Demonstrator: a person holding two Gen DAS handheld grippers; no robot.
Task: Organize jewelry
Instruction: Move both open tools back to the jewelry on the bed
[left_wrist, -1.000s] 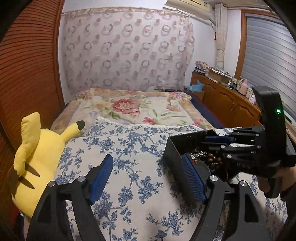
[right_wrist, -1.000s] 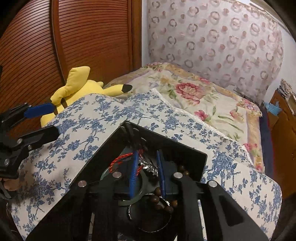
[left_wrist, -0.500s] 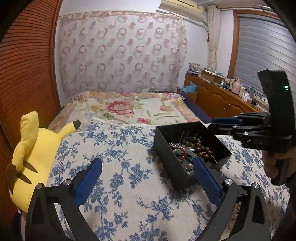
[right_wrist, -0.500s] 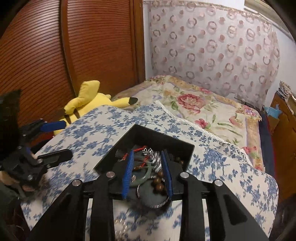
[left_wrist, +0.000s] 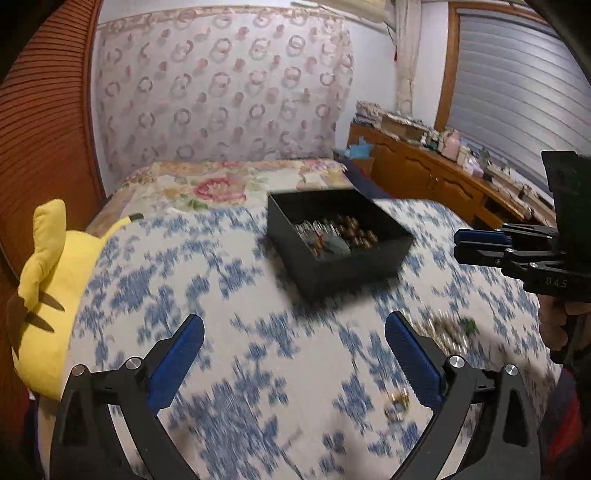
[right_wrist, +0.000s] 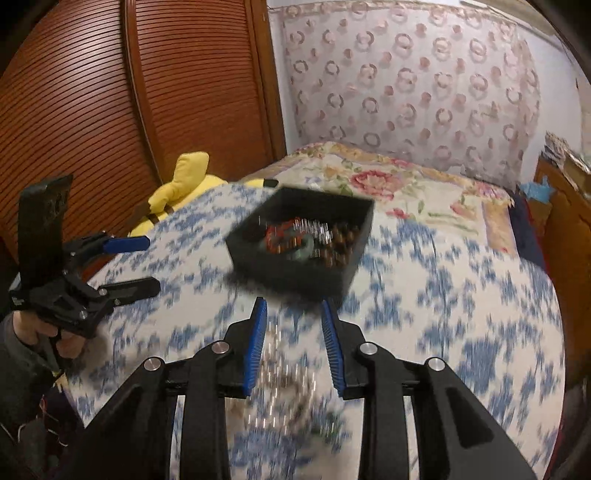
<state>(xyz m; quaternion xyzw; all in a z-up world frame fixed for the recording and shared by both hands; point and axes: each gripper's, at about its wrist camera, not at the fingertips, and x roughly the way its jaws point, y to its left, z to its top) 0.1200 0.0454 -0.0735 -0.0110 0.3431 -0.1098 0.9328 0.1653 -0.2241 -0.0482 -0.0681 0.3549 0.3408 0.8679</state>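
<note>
A black open box (left_wrist: 338, 240) sits on the blue-flowered quilt, filled with brown beads, a red cord and silver pieces; it also shows in the right wrist view (right_wrist: 301, 242). My left gripper (left_wrist: 293, 356) is wide open and empty, in front of the box. My right gripper (right_wrist: 293, 332) is open and empty, just short of the box, above a blurred silver chain pile (right_wrist: 291, 391). That pile (left_wrist: 441, 330) and a gold ring (left_wrist: 397, 406) lie on the quilt. The right gripper (left_wrist: 458, 243) also shows at the right of the left wrist view.
A yellow plush toy (left_wrist: 48, 295) lies at the quilt's left edge. A ribbed wooden wardrobe (right_wrist: 110, 110) stands on the left. A wooden cabinet (left_wrist: 424, 177) with clutter runs along the right. The flowered bedspread (left_wrist: 221, 184) lies beyond.
Both grippers have pulled back and up from the box. My right gripper left the box interior and its jaws opened wider. The loose jewelry on the quilt came into view.
</note>
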